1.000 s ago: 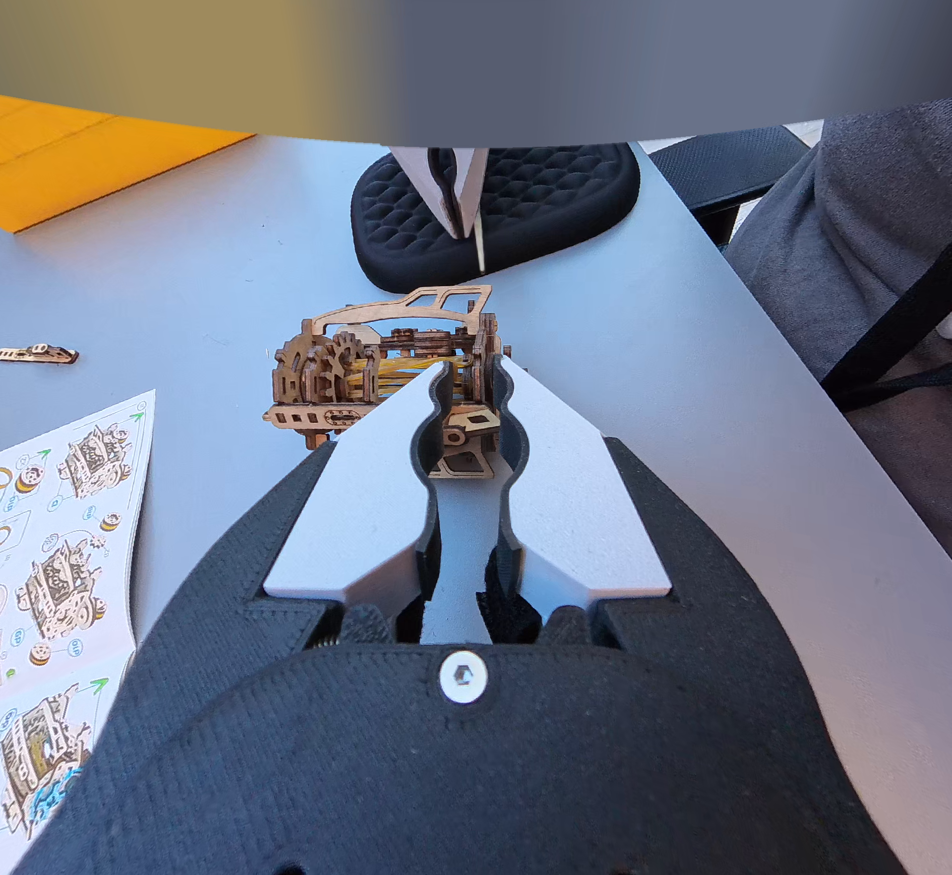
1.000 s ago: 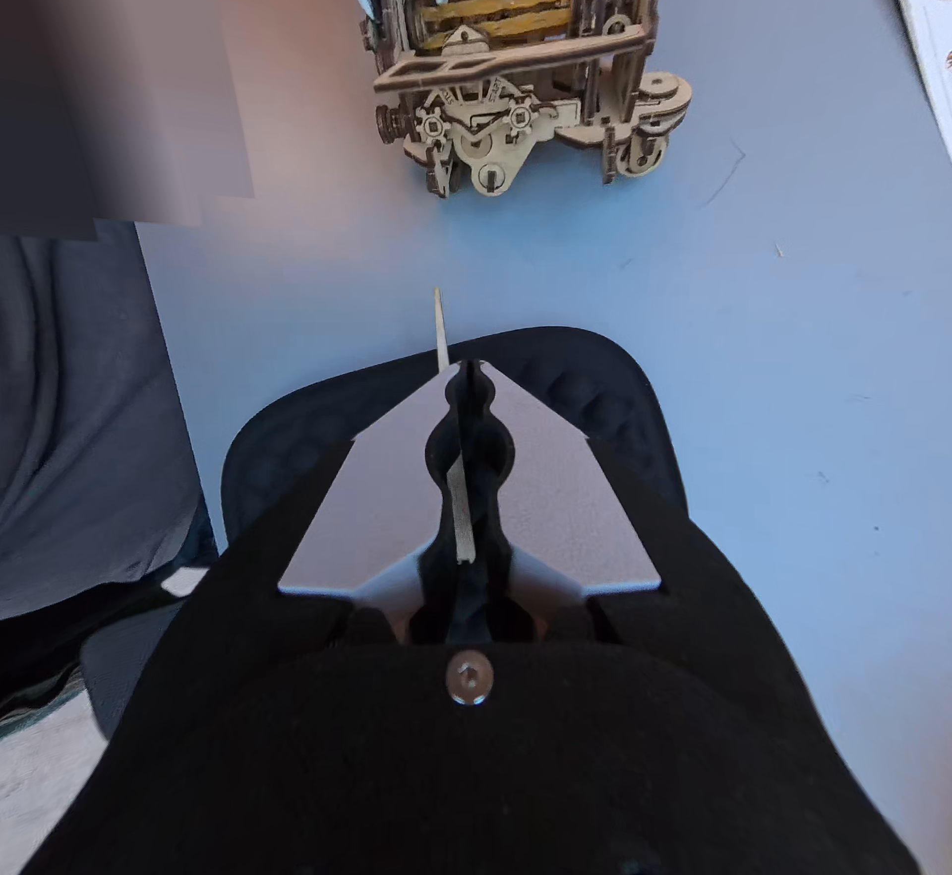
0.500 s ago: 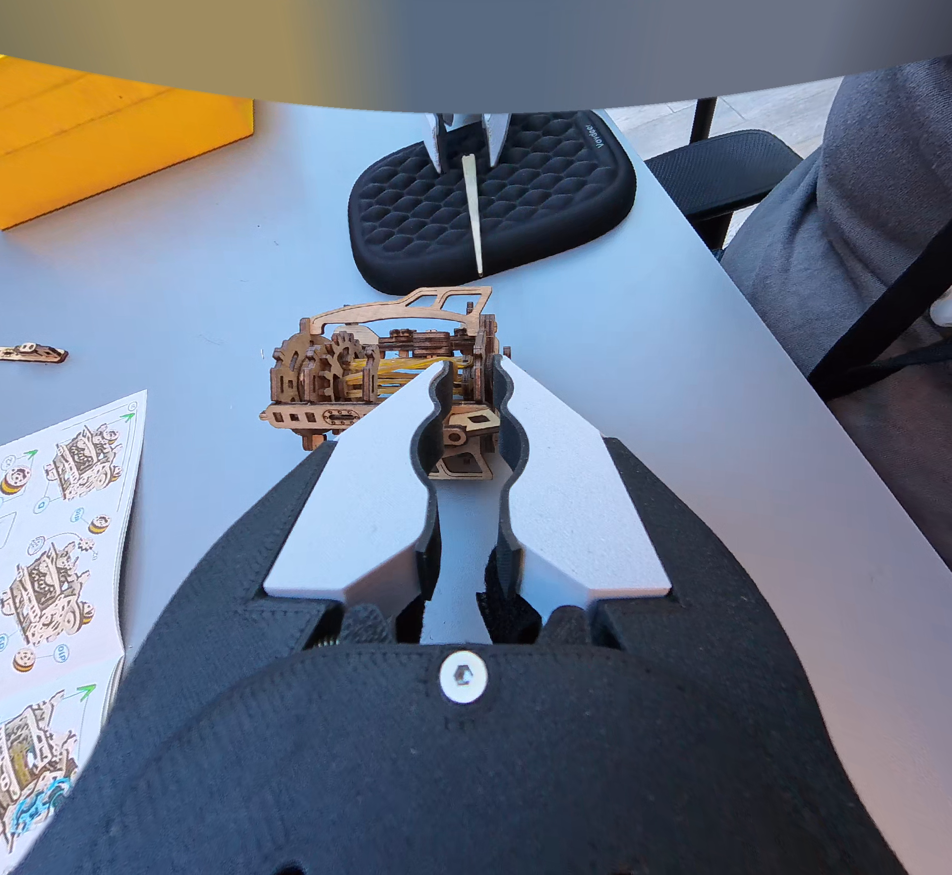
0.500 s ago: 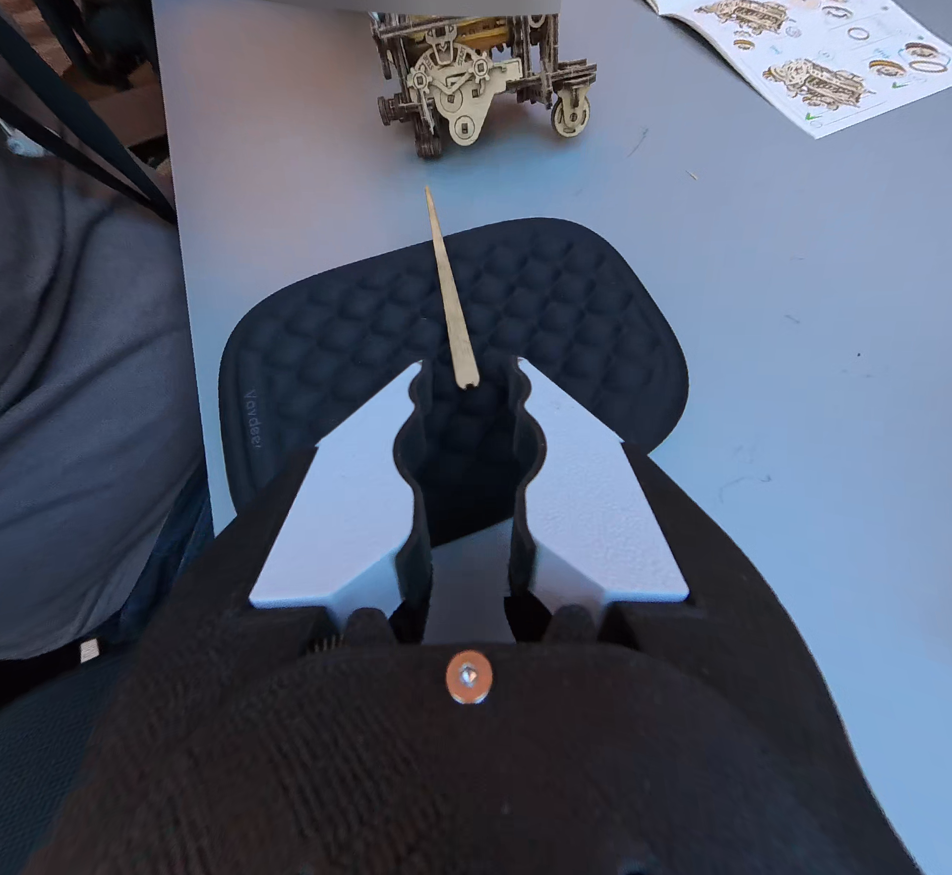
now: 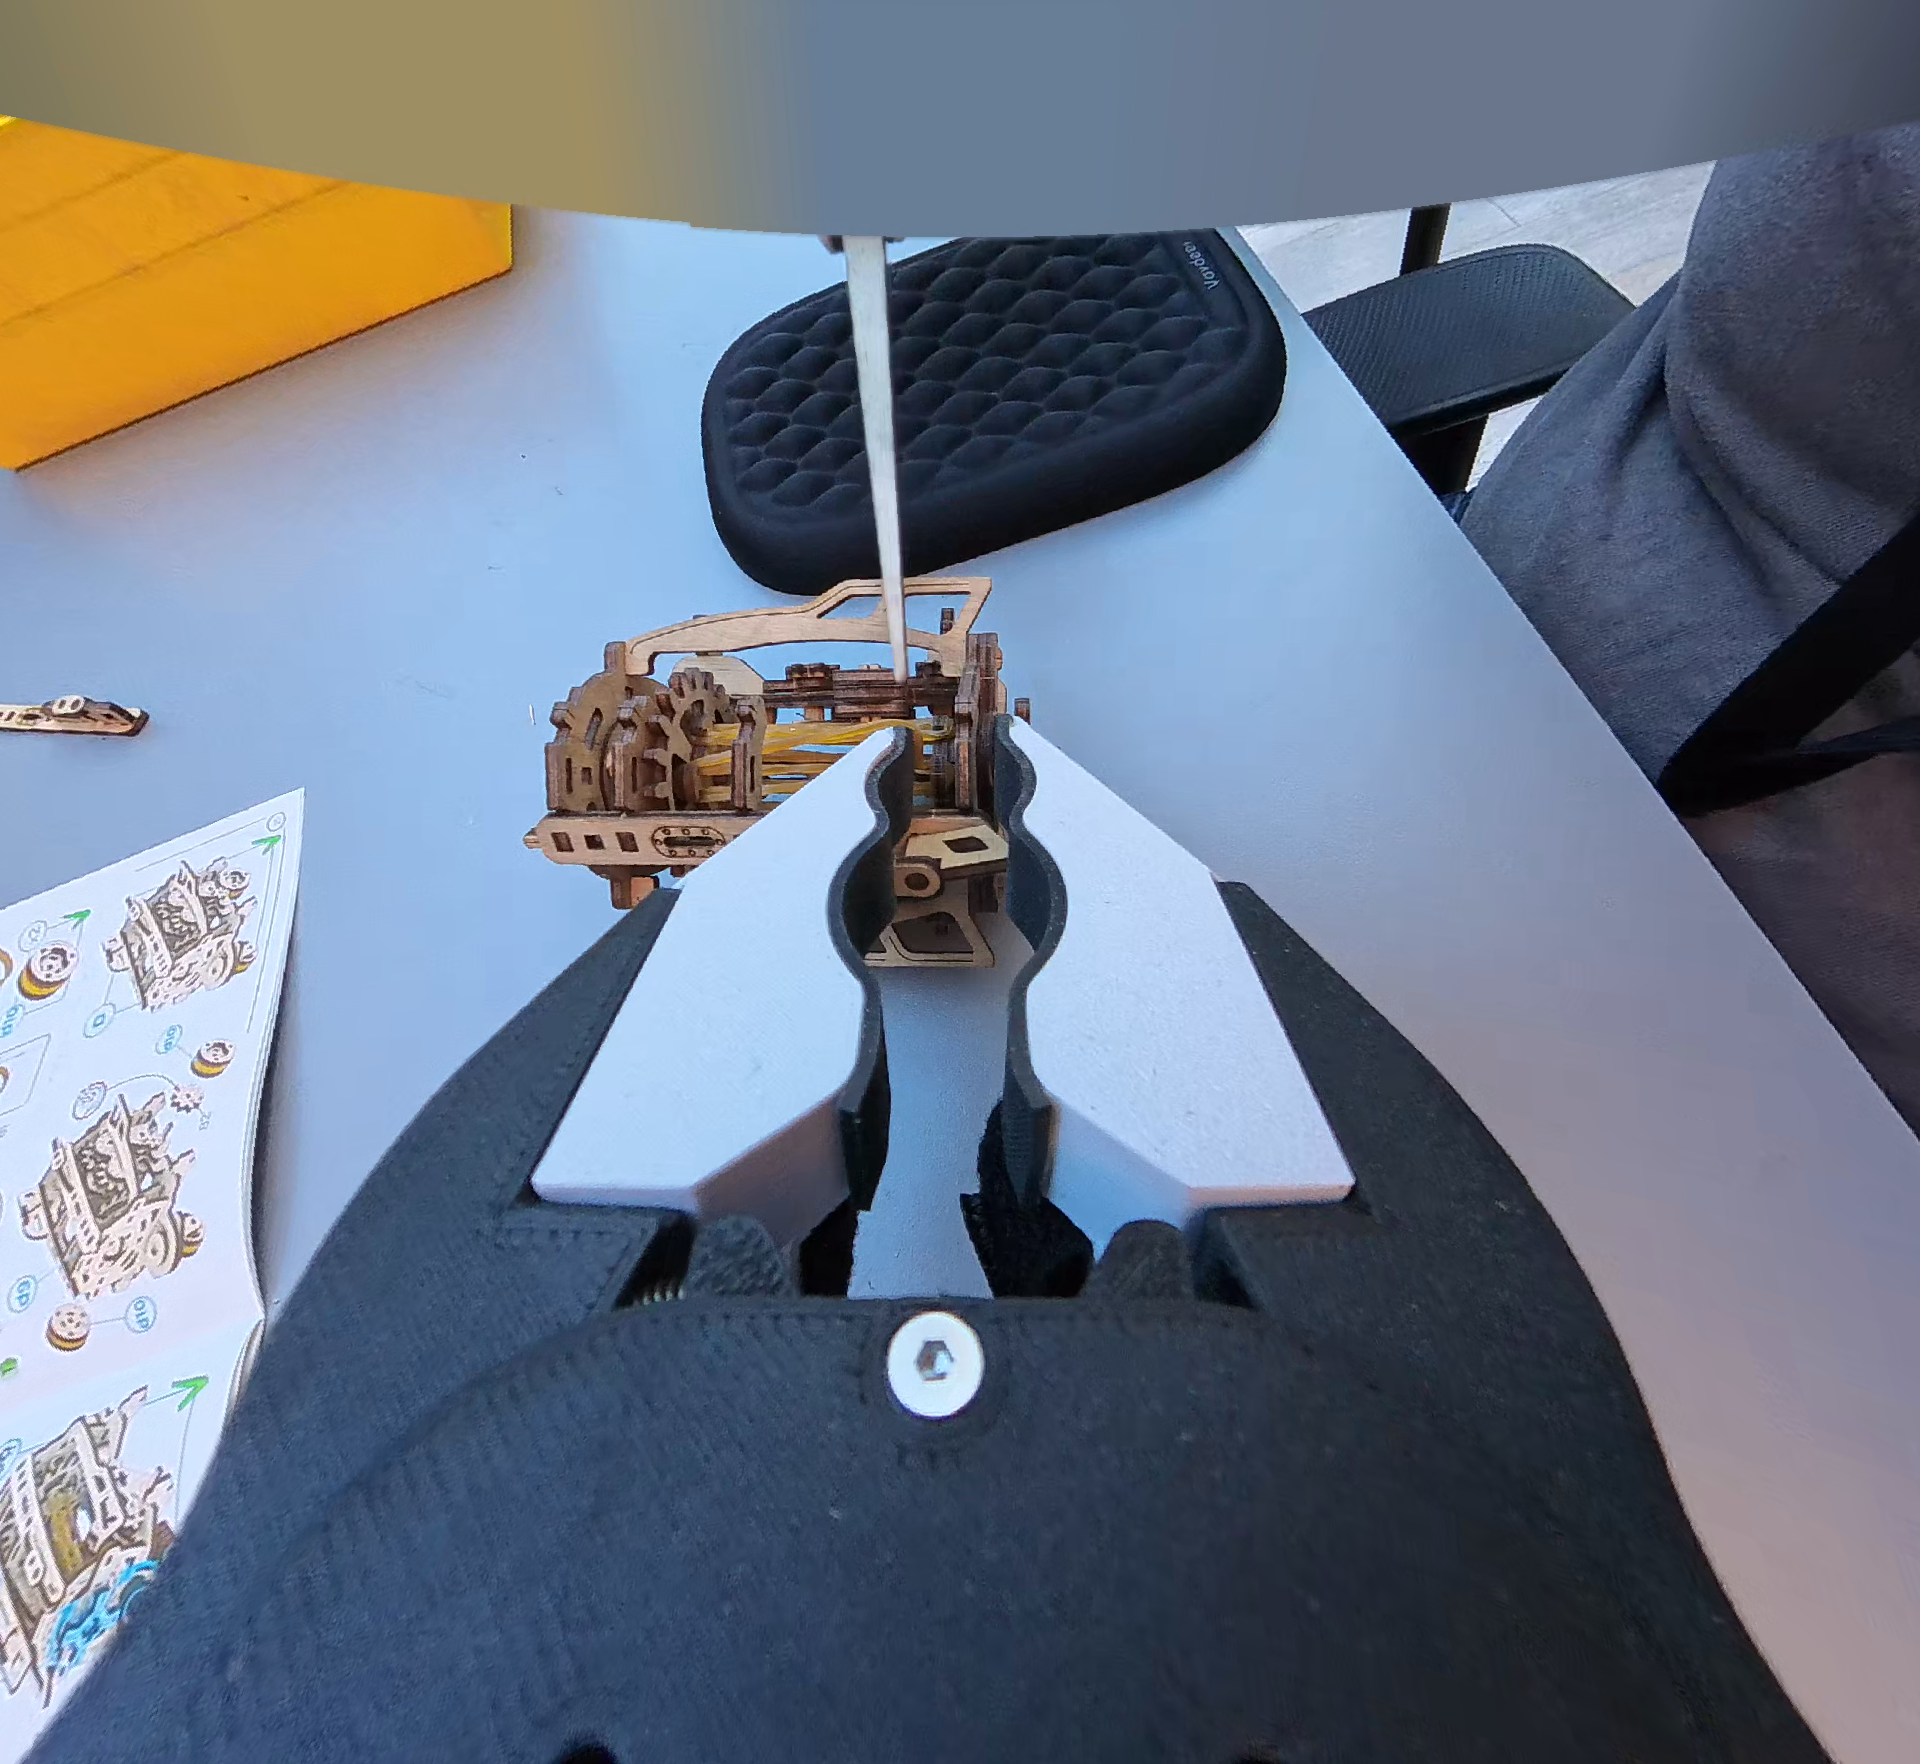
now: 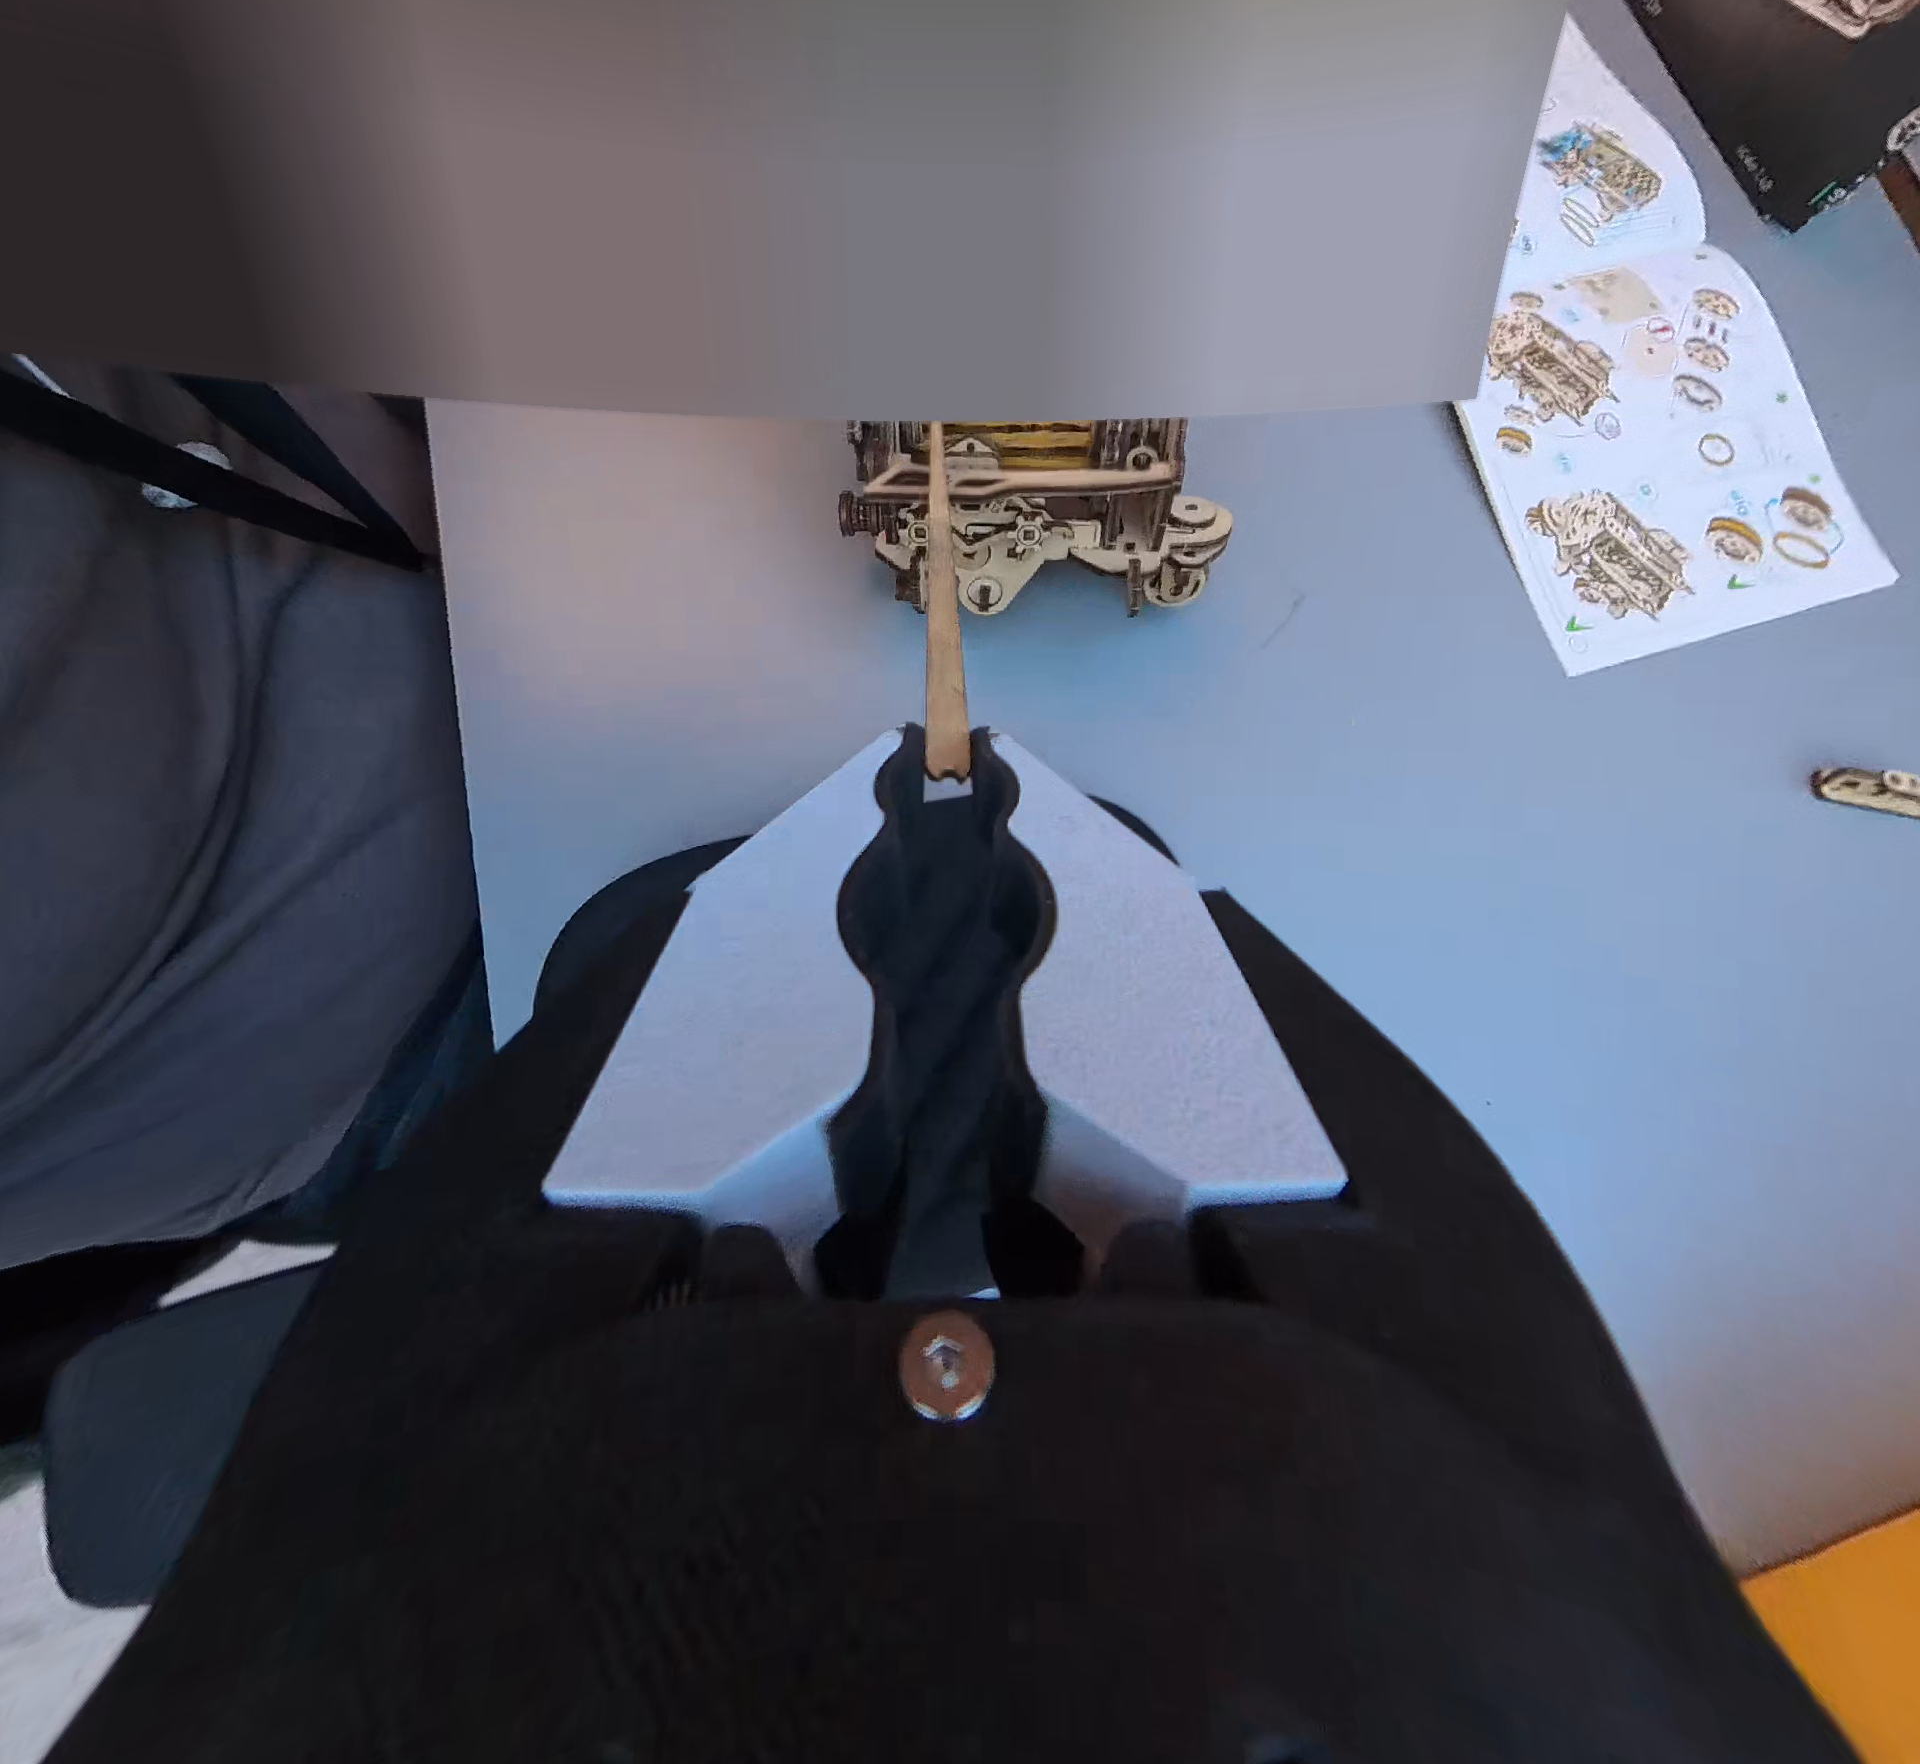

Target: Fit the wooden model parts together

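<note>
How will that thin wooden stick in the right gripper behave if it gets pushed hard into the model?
The wooden stick looks thin and tapered, so it would likely flex or snap. The right gripper pinches only its butt end, so it may pivot. The wooden model seems light and might slide.

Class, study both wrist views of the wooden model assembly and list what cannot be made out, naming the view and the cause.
- Right wrist view: the far part of the wooden model and the tip of the thin wooden stick, hidden under the blur patch.
- Left wrist view: the right gripper, hidden by the blur patch; only the stick shows.
- Left wrist view: the left gripper hides the model's near end, so contact is unclear.
- Left wrist view: the instruction sheet, cut off by the left edge.
</note>
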`<state>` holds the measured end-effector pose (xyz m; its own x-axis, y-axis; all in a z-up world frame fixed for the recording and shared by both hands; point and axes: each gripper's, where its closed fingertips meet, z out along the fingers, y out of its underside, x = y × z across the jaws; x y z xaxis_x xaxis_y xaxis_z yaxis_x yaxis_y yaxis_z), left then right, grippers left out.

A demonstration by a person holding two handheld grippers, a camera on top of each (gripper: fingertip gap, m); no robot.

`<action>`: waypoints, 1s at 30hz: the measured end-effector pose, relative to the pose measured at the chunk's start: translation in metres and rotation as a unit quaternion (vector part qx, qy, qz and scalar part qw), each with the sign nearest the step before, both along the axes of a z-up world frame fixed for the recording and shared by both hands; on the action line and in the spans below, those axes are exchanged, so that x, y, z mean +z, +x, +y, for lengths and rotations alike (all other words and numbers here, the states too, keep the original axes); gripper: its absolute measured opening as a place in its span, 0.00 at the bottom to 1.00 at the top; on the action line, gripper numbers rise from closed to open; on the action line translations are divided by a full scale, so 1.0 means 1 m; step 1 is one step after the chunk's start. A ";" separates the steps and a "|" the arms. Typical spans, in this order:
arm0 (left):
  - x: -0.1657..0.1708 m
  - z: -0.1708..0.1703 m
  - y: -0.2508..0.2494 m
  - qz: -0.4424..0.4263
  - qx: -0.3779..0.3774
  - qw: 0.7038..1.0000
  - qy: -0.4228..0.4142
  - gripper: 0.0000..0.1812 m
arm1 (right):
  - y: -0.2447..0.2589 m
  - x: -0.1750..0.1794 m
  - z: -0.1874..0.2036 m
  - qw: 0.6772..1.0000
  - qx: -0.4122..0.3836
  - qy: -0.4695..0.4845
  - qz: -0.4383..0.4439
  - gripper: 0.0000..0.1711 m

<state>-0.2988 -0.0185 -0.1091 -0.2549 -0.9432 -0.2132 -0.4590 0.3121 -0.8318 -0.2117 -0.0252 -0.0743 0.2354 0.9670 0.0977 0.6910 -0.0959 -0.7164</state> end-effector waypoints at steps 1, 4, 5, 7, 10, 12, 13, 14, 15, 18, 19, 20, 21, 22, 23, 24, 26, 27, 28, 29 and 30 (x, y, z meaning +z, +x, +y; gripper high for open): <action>0.000 0.000 0.000 0.000 0.000 1.000 0.001 0.07 | -0.004 0.001 0.002 1.000 0.006 0.003 -0.018 0.04; 0.000 0.002 -0.001 0.001 0.005 1.000 0.005 0.07 | -0.011 0.003 0.009 0.998 0.010 0.013 -0.052 0.04; 0.001 0.003 -0.002 0.001 0.007 1.000 0.003 0.07 | -0.013 0.006 0.011 0.999 0.010 0.015 -0.052 0.04; 0.001 0.004 -0.003 -0.002 0.009 1.000 -0.004 0.07 | -0.017 0.012 0.012 0.999 0.010 0.006 -0.034 0.04; 0.001 0.005 -0.003 -0.003 0.009 1.000 -0.010 0.07 | -0.022 0.022 0.013 1.000 0.007 -0.007 0.014 0.04; 0.001 0.005 -0.003 -0.004 0.010 1.000 -0.010 0.07 | -0.026 0.030 0.016 0.998 0.004 -0.009 0.058 0.04; 0.001 0.005 -0.002 -0.005 0.010 1.000 -0.010 0.07 | -0.029 0.034 0.016 0.996 0.003 -0.013 0.084 0.04; 0.001 0.005 -0.002 -0.006 0.009 1.000 -0.011 0.07 | -0.031 0.038 0.017 0.994 0.002 -0.019 0.111 0.04; 0.001 0.005 -0.002 -0.005 0.009 1.000 -0.012 0.07 | -0.032 0.040 0.018 0.991 0.001 -0.025 0.132 0.04; 0.001 0.005 -0.001 -0.007 0.009 1.000 -0.012 0.07 | -0.033 0.044 0.022 0.984 -0.006 -0.035 0.177 0.04; 0.001 0.005 -0.001 -0.006 0.009 1.000 -0.013 0.07 | -0.034 0.044 0.021 0.982 -0.003 -0.036 0.187 0.04; 0.001 0.005 -0.001 -0.007 0.009 1.000 -0.014 0.07 | -0.036 0.046 0.020 0.979 0.001 -0.040 0.198 0.04; 0.001 0.005 -0.001 -0.008 0.009 1.000 -0.014 0.07 | -0.037 0.047 0.021 0.977 -0.001 -0.037 0.208 0.04; 0.001 0.005 -0.001 -0.008 0.009 1.000 -0.014 0.07 | -0.037 0.047 0.022 0.976 -0.002 -0.035 0.214 0.04; 0.001 0.005 -0.001 -0.008 0.009 1.000 -0.014 0.07 | -0.038 0.048 0.022 0.975 -0.001 -0.036 0.219 0.04; 0.001 0.005 -0.001 -0.007 0.009 1.000 -0.014 0.07 | -0.038 0.048 0.023 0.975 -0.002 -0.036 0.221 0.04; 0.001 0.005 -0.001 -0.007 0.008 1.000 -0.013 0.07 | -0.037 0.048 0.024 0.974 -0.003 -0.036 0.223 0.04; 0.001 0.005 -0.001 -0.007 0.008 1.000 -0.013 0.07 | -0.037 0.047 0.024 0.974 -0.004 -0.039 0.225 0.04; 0.001 0.005 -0.001 -0.008 0.008 1.000 -0.013 0.07 | -0.037 0.045 0.024 0.974 -0.005 -0.042 0.224 0.04; 0.001 0.005 -0.001 -0.008 0.008 1.000 -0.012 0.07 | -0.038 0.043 0.024 0.974 -0.005 -0.043 0.222 0.04; 0.001 0.005 -0.001 -0.008 0.007 1.000 -0.011 0.07 | -0.039 0.041 0.023 0.975 -0.004 -0.045 0.220 0.04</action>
